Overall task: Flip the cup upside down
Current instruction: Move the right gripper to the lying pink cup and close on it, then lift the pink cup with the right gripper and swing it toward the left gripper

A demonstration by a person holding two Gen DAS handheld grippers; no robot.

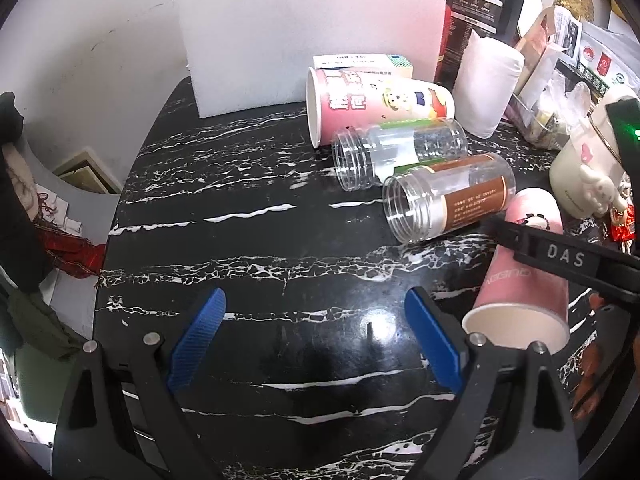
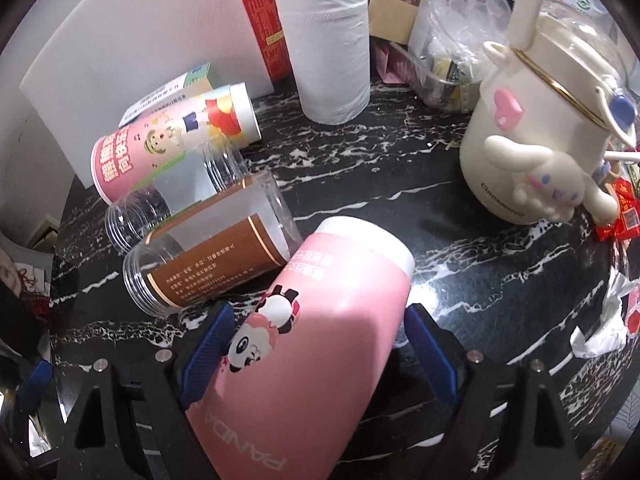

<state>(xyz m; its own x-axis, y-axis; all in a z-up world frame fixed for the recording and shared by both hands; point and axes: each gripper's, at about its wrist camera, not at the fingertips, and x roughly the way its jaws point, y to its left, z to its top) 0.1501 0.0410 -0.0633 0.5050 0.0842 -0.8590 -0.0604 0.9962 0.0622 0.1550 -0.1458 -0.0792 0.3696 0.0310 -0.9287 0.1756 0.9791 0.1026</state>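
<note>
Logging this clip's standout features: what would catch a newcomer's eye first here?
The pink panda cup fills the right wrist view, tilted between the right gripper fingers, its open mouth toward the camera side. Left of it, two clear jars and a pink cartoon cup lie on their sides on the black marble table. The left gripper hangs open, empty.

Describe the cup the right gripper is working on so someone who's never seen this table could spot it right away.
On the black marble table, look at the row of containers lying on their sides, in front of the white paper roll. The panda cup is the nearest, between the right gripper fingers, beside the brown-label jar. Unlike the cartoon cup at the back, it is plain pink with a panda and PANDA lettering.
</note>
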